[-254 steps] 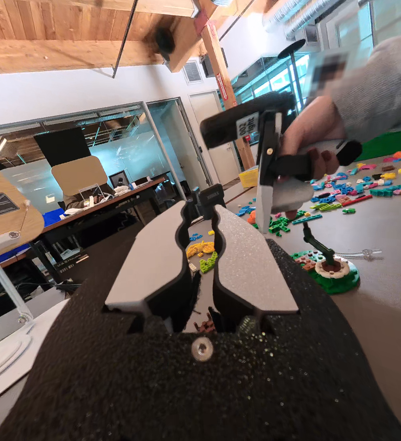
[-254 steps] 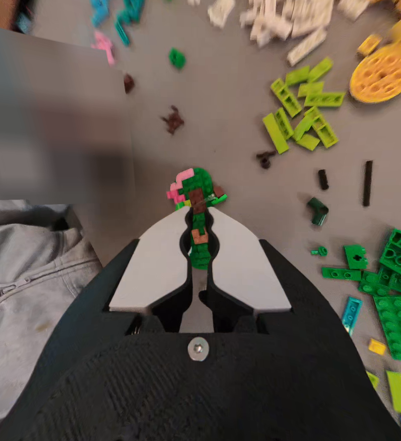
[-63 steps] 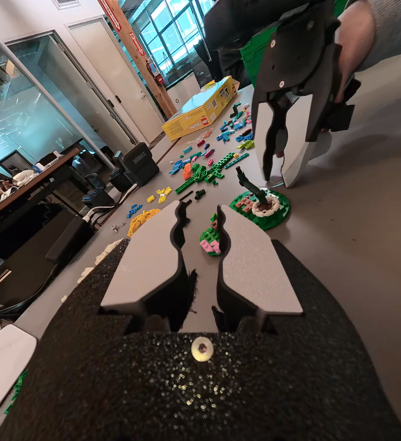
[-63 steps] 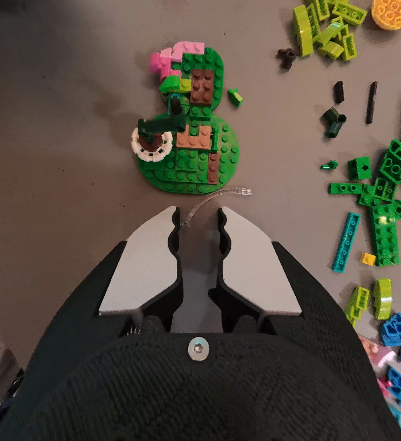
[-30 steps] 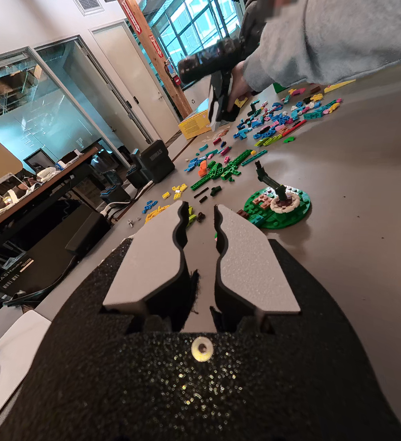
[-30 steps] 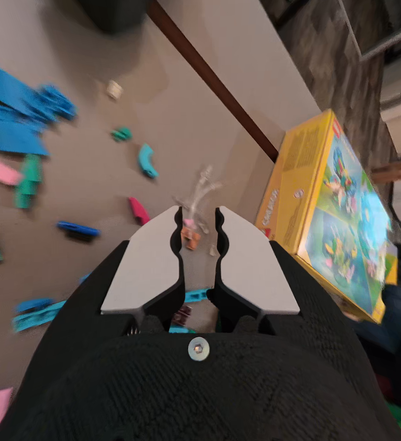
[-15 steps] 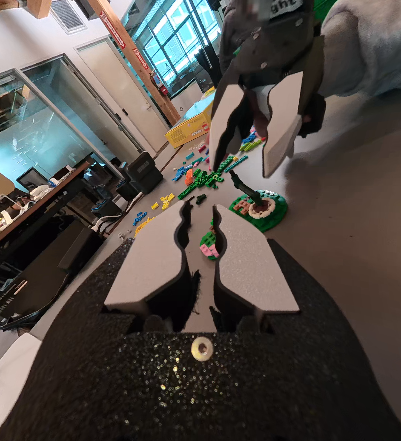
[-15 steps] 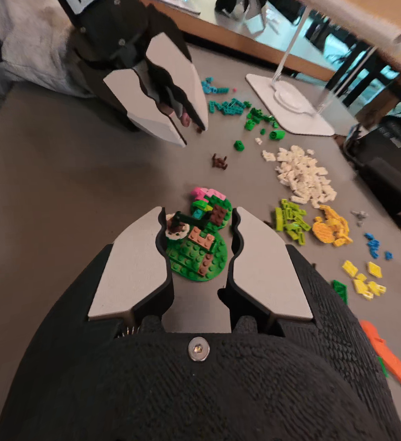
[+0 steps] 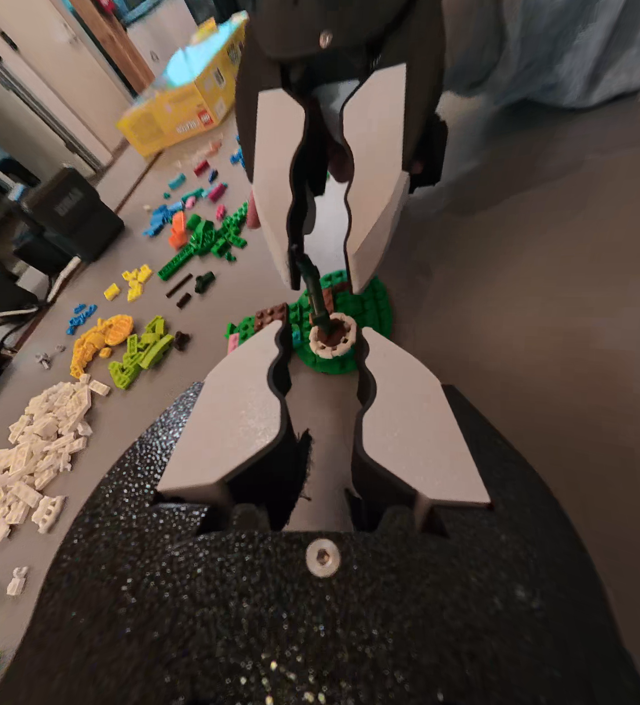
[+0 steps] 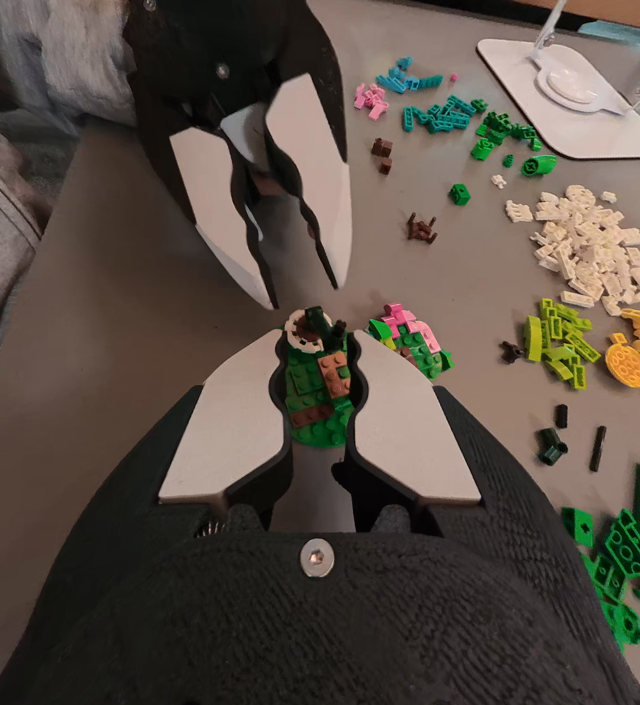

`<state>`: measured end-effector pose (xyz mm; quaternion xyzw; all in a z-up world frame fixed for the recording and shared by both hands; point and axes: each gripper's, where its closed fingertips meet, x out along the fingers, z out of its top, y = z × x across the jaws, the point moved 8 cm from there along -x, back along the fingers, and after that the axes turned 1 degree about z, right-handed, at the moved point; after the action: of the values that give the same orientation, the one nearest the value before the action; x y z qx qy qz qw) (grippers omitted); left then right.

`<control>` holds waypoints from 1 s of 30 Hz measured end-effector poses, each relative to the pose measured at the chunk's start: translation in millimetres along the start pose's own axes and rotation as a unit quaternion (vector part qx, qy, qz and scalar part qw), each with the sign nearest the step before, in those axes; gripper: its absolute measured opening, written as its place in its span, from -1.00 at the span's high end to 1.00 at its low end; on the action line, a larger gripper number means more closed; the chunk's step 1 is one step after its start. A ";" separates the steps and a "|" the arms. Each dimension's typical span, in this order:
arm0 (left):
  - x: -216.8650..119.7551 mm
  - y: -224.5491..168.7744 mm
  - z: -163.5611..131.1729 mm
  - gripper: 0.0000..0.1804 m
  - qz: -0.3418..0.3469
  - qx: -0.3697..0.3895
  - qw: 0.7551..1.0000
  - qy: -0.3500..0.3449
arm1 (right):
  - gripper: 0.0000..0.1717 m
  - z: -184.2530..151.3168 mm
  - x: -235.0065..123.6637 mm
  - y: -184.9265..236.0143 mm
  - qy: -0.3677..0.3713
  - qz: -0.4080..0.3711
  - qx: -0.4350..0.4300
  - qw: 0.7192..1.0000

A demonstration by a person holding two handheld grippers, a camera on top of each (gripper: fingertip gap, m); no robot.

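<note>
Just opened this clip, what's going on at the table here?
A person works two handheld grippers over a round green brick base carrying a white ring and a dark green stem. The right gripper straddles the base, fingers apart, not clamped. The left gripper hovers open opposite it. A smaller pink-and-green build and sorted loose bricks lie on the grey table.

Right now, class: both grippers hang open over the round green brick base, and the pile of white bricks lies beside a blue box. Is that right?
Not quite. The box is yellow, as the left wrist view shows, and it lies far from the white bricks. Both grippers are open over the green base.
</note>
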<state>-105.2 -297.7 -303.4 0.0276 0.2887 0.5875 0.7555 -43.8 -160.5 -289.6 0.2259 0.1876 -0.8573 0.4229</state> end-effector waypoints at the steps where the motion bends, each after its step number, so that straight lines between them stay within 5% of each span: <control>1: 3.8 0.9 -0.8 0.63 -0.004 -0.005 1.000 0.016 | 0.68 1.0 3.0 0.7 0.002 -0.001 -0.005 1.000; 8: 15.1 10.5 -1.1 0.63 -0.051 -0.080 0.994 0.046 | 0.83 2.3 11.0 -2.0 -0.020 -0.004 0.010 1.000; 12: 15.7 10.1 -1.1 0.70 -0.070 -0.085 0.993 0.048 | 0.75 3.2 13.9 1.3 -0.023 -0.006 0.006 1.000; 15: 18.8 6.7 -2.4 0.67 -0.082 -0.074 0.992 0.067 | 0.88 3.1 13.9 0.6 -0.025 -0.012 -0.003 1.000; 22: 22.7 6.9 -4.1 0.67 -0.045 -0.062 0.993 0.088 | 0.92 1.4 15.0 -2.6 -0.053 -0.019 0.043 0.997; 30: 23.7 9.0 -3.7 0.66 -0.058 -0.107 0.988 0.092 | 0.92 3.6 14.4 4.0 -0.061 -0.047 -0.004 0.997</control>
<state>-111.4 -274.5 -312.6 -0.1242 0.2939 0.5703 0.7569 -49.1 -173.8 -295.0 0.1621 0.1750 -0.8878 0.3935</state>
